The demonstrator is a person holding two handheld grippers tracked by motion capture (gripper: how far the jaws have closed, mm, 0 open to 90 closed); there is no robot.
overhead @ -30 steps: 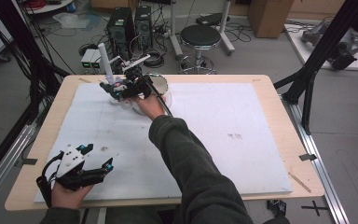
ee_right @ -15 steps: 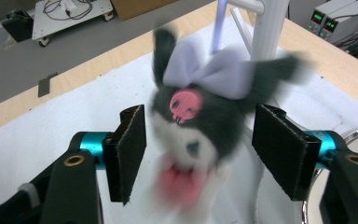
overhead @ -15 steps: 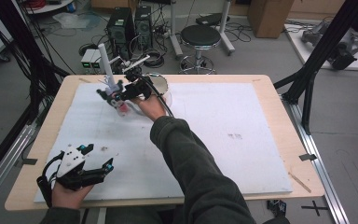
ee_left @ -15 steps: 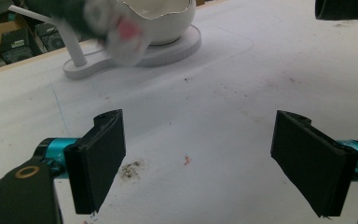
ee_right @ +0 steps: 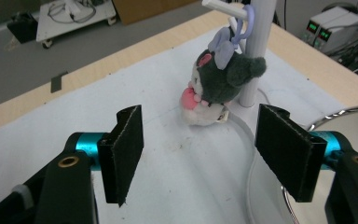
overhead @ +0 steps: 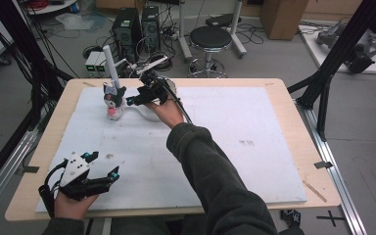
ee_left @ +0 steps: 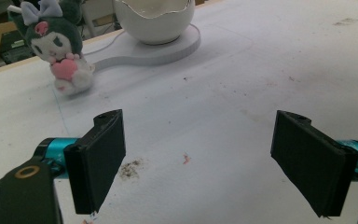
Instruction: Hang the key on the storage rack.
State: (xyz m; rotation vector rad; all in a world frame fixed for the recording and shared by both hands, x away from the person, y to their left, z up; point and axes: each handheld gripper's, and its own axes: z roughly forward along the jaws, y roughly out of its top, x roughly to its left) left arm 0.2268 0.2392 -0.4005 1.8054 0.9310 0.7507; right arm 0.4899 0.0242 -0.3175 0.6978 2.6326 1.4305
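The plush toy (ee_right: 219,81) hangs by its lilac loop from the white stand (ee_right: 256,51), feet on the tabletop (overhead: 235,122). The right tool (overhead: 133,101) sits just beside it, its jaws having just been opening, nothing between them (the left tool (overhead: 103,166), spread, rests well apart).

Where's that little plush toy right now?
The plush toy hangs by its purple loop from a peg on the white post, at the table's far left in the high view, just ahead of the open right gripper.
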